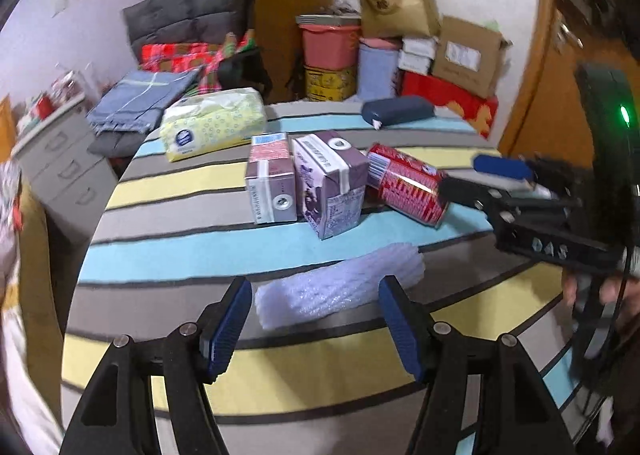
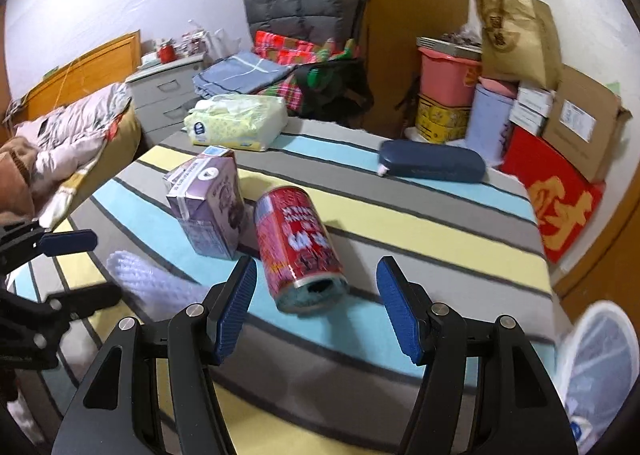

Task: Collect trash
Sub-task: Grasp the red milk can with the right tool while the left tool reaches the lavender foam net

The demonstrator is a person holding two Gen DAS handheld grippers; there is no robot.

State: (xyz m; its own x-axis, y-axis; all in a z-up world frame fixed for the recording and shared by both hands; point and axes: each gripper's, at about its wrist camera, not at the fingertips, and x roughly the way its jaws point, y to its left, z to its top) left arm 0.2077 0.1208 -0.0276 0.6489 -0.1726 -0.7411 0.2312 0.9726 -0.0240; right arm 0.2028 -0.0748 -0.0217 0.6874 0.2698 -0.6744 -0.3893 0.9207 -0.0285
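the red can lies on its side on the striped table, between the spread right claw; looks light, stiff, slippery, so pinch mid-body. left claw spread before the foam sleeve.

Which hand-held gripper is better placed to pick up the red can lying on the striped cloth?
Right. The right hand-held gripper is open, with the red can lying just ahead between its fingers; the left hand-held gripper faces the white foam sleeve instead.

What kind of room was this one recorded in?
Probably a bedroom doubling as storage: a bed with a rumpled quilt, a grey drawer unit, folded blankets, and stacked boxes by the wall.
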